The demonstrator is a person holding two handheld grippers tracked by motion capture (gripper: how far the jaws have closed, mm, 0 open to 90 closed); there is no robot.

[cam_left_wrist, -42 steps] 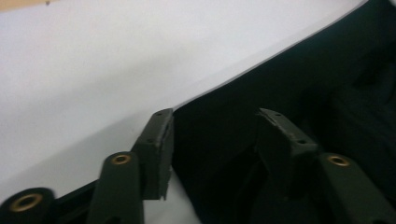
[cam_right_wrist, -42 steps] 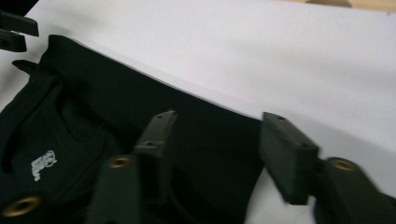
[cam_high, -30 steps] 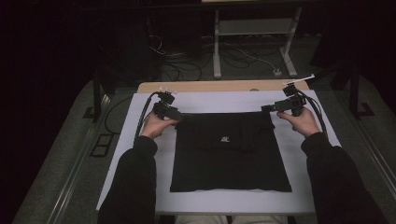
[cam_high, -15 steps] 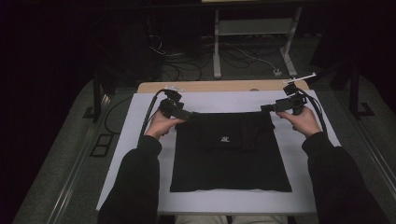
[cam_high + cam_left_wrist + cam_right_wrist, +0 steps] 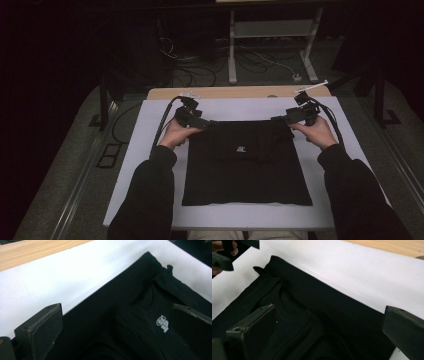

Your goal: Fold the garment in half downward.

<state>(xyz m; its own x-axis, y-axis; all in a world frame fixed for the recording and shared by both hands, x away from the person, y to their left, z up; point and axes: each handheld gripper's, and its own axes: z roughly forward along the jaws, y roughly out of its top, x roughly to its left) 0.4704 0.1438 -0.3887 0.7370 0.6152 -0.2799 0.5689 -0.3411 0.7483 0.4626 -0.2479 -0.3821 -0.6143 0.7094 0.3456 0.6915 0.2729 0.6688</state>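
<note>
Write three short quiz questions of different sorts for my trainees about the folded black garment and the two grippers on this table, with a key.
1. True or false: the black garment lies folded flat on the white sheet.
2. Which best describes the jaws of the left gripper? A) shut on a cup B) wide apart above the garment C) clamped on a cable
3. What pale mark shows on the garment?

Key:
1. True.
2. B; the right gripper stands open too, at the other top corner.
3. A small white logo.
</note>
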